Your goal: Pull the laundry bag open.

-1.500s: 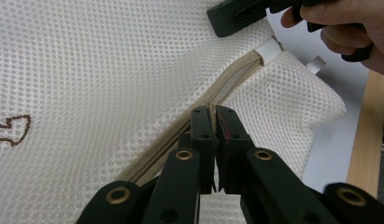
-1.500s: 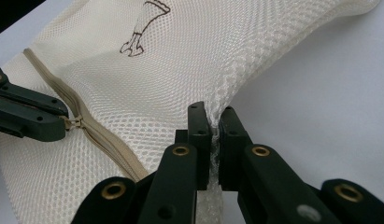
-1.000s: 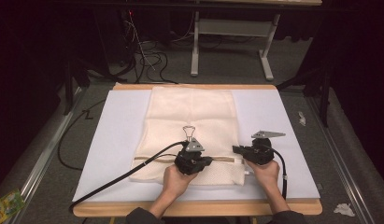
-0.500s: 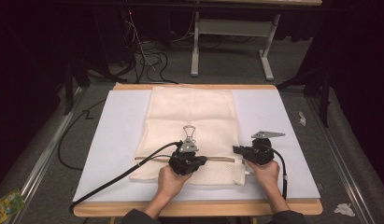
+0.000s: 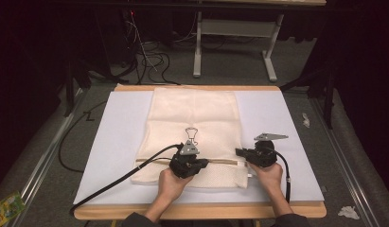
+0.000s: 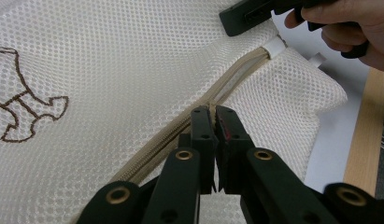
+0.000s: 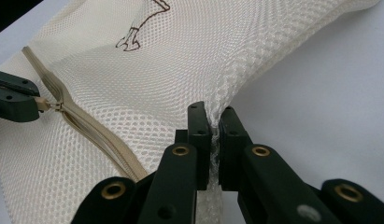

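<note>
A cream mesh laundry bag [image 5: 194, 113] with a brown hanger drawing lies flat on a white sheet [image 5: 121, 132]. A beige zipper [image 5: 225, 161] runs across the bag near its front end. My left gripper [image 5: 205, 163] is shut on the zipper pull [image 7: 46, 104], about midway along the zipper [image 6: 157, 140]. The jaws of that left gripper [image 6: 213, 114] are pressed together on the beige tab. My right gripper [image 5: 239, 152] is shut on the bag's right edge, with a fold of mesh [image 7: 227, 88] pinched between the jaws of the right gripper [image 7: 215, 116].
The sheet covers a wooden table whose front edge [image 5: 197, 211] is close to the person's forearms. A black cable [image 5: 116, 182] trails from the left gripper over the front left of the sheet. Table legs and loose cables stand on the floor behind.
My left gripper has slid slightly to the left along the zipper. The right gripper has kept still on the bag's edge.
</note>
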A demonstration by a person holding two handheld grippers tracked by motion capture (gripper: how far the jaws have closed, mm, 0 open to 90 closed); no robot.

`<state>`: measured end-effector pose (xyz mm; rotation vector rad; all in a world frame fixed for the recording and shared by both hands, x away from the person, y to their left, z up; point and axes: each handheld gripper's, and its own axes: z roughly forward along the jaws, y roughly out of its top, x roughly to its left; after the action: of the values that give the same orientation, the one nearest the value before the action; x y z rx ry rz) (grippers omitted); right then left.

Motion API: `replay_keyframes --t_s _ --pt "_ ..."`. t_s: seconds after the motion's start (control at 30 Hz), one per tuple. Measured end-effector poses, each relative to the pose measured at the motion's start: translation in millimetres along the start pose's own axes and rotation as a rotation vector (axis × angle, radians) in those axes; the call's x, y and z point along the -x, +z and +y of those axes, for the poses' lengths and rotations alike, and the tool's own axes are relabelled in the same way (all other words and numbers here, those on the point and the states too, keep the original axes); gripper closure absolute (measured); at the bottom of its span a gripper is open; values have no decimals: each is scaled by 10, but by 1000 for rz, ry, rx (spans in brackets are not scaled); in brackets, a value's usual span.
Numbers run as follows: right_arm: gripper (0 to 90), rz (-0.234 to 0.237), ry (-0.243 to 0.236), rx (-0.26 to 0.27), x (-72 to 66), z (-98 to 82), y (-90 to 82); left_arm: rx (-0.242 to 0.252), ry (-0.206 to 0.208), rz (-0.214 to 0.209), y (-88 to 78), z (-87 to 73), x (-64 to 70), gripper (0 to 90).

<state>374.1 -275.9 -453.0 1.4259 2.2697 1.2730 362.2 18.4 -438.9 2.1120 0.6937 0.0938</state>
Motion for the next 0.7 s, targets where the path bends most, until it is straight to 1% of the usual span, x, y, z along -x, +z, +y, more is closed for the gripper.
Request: replay_keyframes --t_s 0.1,0.17,0.23,0.3,0.63,0.7 --pt "875 1 -1 -3 5 -3 11 -5 4 0 -8 -13 -4 871" --pt "875 -3 -5 0 1 -1 7 -8 11 15 -17 -17 -2 871" --pt "875 -2 -2 -5 7 -4 7 -6 3 15 -40 -20 -10 872" --pt "875 -3 -2 -3 7 -3 1 -6 9 19 -59 -21 -21 872" --pt "875 -6 -2 -2 9 -1 0 5 -15 21 -135 -62 -82 872" --pt "875 -8 -2 -4 10 -2 0 5 -14 18 -151 -60 -93 871"
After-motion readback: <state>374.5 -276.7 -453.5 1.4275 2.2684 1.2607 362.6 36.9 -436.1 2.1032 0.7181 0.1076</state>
